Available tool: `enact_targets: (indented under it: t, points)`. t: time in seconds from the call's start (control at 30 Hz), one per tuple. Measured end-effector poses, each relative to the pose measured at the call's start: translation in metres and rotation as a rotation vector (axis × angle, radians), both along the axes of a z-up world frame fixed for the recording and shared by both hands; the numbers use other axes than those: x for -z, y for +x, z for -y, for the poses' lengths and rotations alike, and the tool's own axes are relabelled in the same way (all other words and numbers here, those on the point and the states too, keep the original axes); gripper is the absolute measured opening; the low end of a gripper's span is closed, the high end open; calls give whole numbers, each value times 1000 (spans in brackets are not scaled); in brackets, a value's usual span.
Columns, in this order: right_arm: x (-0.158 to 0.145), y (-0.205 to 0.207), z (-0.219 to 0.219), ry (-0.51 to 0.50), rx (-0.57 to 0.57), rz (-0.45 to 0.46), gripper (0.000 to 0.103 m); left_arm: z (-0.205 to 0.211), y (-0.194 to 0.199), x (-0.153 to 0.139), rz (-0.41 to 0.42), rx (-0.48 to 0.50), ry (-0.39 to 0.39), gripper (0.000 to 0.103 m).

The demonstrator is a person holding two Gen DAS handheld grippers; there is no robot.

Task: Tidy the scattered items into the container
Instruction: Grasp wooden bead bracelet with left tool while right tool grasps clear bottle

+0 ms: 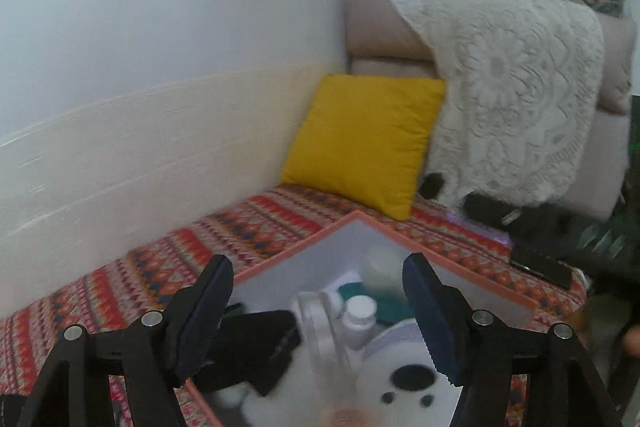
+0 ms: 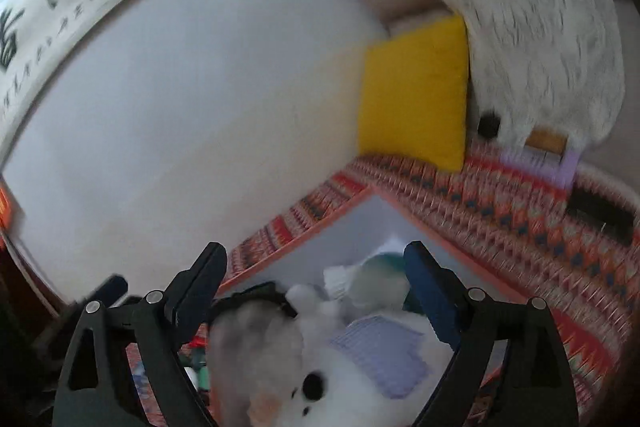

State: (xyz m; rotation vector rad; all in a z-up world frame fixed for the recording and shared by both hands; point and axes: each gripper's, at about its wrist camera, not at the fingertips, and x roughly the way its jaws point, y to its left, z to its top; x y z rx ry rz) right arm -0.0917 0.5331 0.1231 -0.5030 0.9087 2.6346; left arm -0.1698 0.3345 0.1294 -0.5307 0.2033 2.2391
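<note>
Now both of my grippers hang over the box (image 1: 472,279), an open container with an orange rim and white walls sitting on the patterned cover (image 1: 120,279). Left gripper (image 1: 320,315): jaws stand wide apart, nothing between the pads, which touch nothing. Right gripper (image 2: 316,291): also spread wide and empty. Contents of the box: a white plush toy (image 1: 384,383) with black nose and eyes fills the near part; behind it a small white bottle (image 1: 360,315), a pale jar (image 1: 382,269), something teal (image 1: 394,307) and a black item (image 1: 256,339) against the left wall. Judgement: the drop-off step looks finished, with the toy lying loose in the box. Dark things (image 1: 540,267) lie on the cover near the lace throw (image 1: 512,99); the next move calls for swinging out there to fetch one.
</note>
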Motion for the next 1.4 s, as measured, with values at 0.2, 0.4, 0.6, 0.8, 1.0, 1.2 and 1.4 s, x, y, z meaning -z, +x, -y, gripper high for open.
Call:
enact_targets:
  t: [0.2, 0.4, 0.6, 0.8, 1.0, 1.2, 1.4]
  points:
    - [-22, 21, 14, 24, -15, -94, 98, 79, 3, -2, 22, -114, 44, 83]
    - [-65, 43, 67, 118, -101, -202, 99, 204, 37, -13, -49, -376, 51, 85]
    - [-117, 95, 176, 314, -291, -392, 102, 379, 159, -53, -120, -774, 248, 94]
    - [-128, 210, 327, 653, -645, -654, 102, 466, 261, -77, -363, -1059, 305, 103]
    - [-31, 128, 364, 710, -899, -146, 102, 457, 136, 35, 130, -926, 169, 103]
    - [110, 61, 339, 787, -877, 290, 97, 361, -13, 167, 421, -828, -18, 103]
    - [159, 33, 330, 817, -951, 427, 95, 288, -118, 236, 489, -858, -198, 102]
